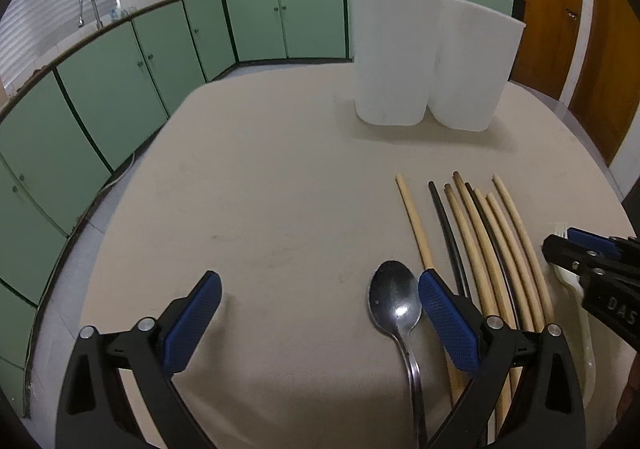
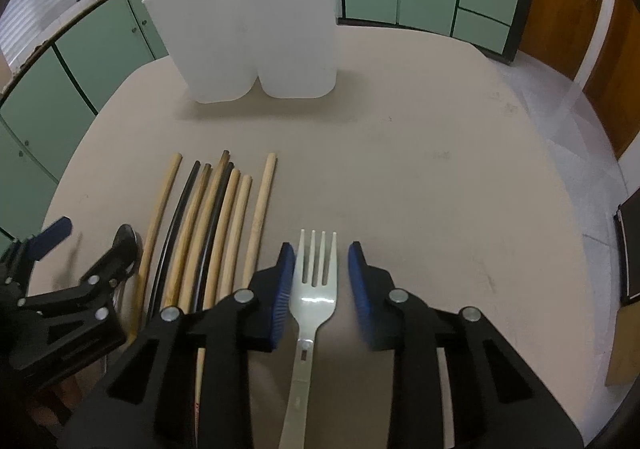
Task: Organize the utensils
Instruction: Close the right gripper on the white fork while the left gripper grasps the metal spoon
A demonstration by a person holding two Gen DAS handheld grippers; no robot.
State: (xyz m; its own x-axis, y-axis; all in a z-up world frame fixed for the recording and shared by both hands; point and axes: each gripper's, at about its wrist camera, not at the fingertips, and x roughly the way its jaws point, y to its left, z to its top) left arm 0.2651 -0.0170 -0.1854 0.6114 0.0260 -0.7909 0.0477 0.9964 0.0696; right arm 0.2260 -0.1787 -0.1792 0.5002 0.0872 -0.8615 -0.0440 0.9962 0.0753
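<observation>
A metal spoon (image 1: 396, 305) lies on the beige table (image 1: 260, 189), bowl up, between my left gripper's open fingers, close to the right one. My left gripper (image 1: 318, 285) is open and empty. Several wooden and black chopsticks (image 1: 480, 233) lie side by side to its right; they also show in the right wrist view (image 2: 216, 217). A white plastic fork (image 2: 316, 281) lies flat between the fingers of my right gripper (image 2: 322, 253), which is open around its head without touching. A white two-compartment holder (image 2: 256, 25) stands at the back; it also shows in the left wrist view (image 1: 428, 57).
Green cabinets (image 1: 120, 81) run behind the table, with a sink tap (image 1: 90, 7) at the left. A wooden door (image 1: 560, 9) is at the right. A dark flat object (image 2: 628, 249) lies beyond the table's right edge.
</observation>
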